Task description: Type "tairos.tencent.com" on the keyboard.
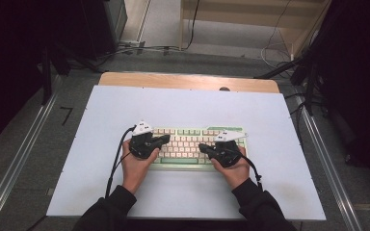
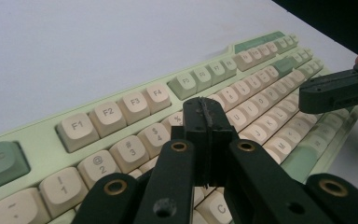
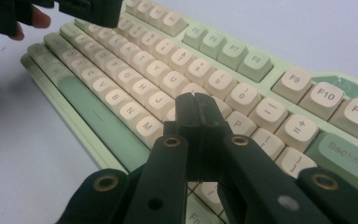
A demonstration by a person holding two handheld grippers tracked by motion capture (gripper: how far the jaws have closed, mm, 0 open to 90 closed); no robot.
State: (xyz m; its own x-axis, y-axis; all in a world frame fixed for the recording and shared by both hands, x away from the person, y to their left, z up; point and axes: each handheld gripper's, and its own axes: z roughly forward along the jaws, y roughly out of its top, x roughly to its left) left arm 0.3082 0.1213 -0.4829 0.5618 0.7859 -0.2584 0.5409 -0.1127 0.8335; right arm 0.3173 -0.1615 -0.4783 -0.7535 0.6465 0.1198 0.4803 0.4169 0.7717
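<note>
Keyboard [image 1: 192, 147] first, from the high view: it lies flat on the white board [image 1: 188, 110] that covers the table, nearer the person's edge than the far one, and its long axis runs side to side, with the key rows parallel to the board's front edge. Its pale green case holds cream keys and a few green ones. The left gripper [image 1: 160, 140] sits over the left end of the keys, pointing inward toward the middle, and the right gripper [image 1: 204, 147] sits over the right half, pointing inward the opposite way. Each is held in one of the person's hands, dark sleeves coming in from below. No container stands on the board.

Left gripper view: the two black jaws are pressed together with nothing between them, the tip [image 2: 205, 109] hovering over the number row near the 4 and 5 keys; whether it touches a key I cannot tell. The keyboard [image 2: 121, 121] stretches away diagonally to the upper right, Esc at the near left. The other gripper [image 2: 340, 88] shows at the right edge, above the far keys.

Right gripper view: the jaws are likewise closed flat on each other, empty, with the tip [image 3: 196, 109] above the keys around L and P. The keyboard [image 3: 135, 79] runs off to the upper left, Backspace at the near right. The left one [image 3: 91, 11] hangs over the far rows at the top.
</note>
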